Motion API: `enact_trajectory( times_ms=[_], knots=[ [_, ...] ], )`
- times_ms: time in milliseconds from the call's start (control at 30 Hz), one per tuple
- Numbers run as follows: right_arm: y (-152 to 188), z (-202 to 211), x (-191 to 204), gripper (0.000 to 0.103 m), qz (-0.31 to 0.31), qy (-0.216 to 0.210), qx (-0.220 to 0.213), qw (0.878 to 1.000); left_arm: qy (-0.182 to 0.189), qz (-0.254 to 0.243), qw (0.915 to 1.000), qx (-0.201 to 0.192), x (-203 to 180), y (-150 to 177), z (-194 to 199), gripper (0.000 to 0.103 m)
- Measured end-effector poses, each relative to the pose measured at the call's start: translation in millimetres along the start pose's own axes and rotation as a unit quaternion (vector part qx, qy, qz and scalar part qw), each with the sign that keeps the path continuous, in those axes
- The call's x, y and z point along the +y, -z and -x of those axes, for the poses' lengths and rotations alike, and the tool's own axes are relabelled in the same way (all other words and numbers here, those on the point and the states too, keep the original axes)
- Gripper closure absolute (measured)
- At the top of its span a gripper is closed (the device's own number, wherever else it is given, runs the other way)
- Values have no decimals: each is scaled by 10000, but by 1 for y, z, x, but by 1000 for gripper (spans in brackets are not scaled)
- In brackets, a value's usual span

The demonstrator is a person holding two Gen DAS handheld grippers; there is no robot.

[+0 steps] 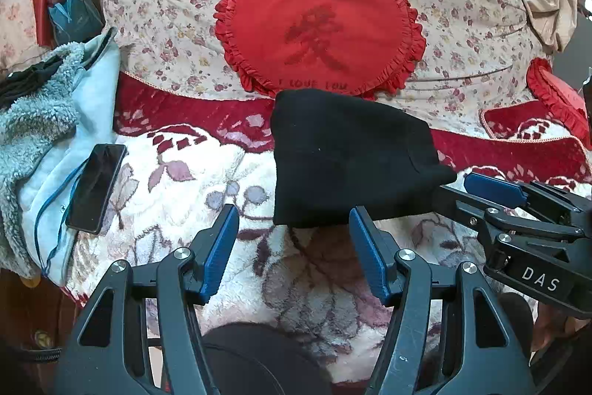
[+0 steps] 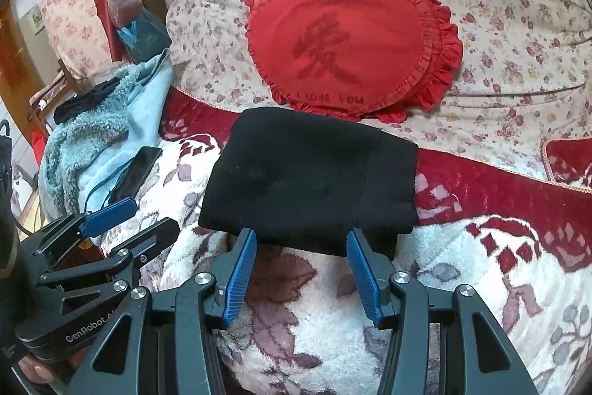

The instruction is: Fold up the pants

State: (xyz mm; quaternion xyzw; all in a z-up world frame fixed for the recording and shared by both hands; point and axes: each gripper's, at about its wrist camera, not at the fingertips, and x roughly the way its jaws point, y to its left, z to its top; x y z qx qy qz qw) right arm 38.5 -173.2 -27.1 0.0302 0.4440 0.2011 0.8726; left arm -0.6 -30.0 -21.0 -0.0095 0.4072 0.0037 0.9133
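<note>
The black pants lie folded into a compact rectangle on the white and red floral blanket; they also show in the right wrist view. My left gripper is open and empty, its blue fingertips just short of the bundle's near edge. My right gripper is open and empty, its fingertips at the near edge of the pants. The right gripper also shows at the right of the left wrist view, and the left gripper at the left of the right wrist view.
A red heart-shaped cushion leans on a floral pillow behind the pants. A black phone with a cable lies on a light blue fleece garment at the left. A second red cushion sits far right.
</note>
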Motion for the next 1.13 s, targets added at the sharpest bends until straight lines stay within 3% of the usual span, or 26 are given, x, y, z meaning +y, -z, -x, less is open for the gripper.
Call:
enact_trajectory(
  times_ms=[633,800,1033,1133],
  knots=[
    [2,-2,-8,54,-60,27,21,10000,26,163,9998,-82,4,1,0,41],
    [1,-3,-43,54,-291,275,-55,9992,22,339,9994,-111,15,-2,-5,41],
    [-4,-21,-119,54,-451,1142,36,9924,-61,347,9993,-83,24,-6,-19,41],
    [-5,-32,-151,54,-514,1327,30,9898,-90,369,9993,56,27,-9,-30,41]
  ],
)
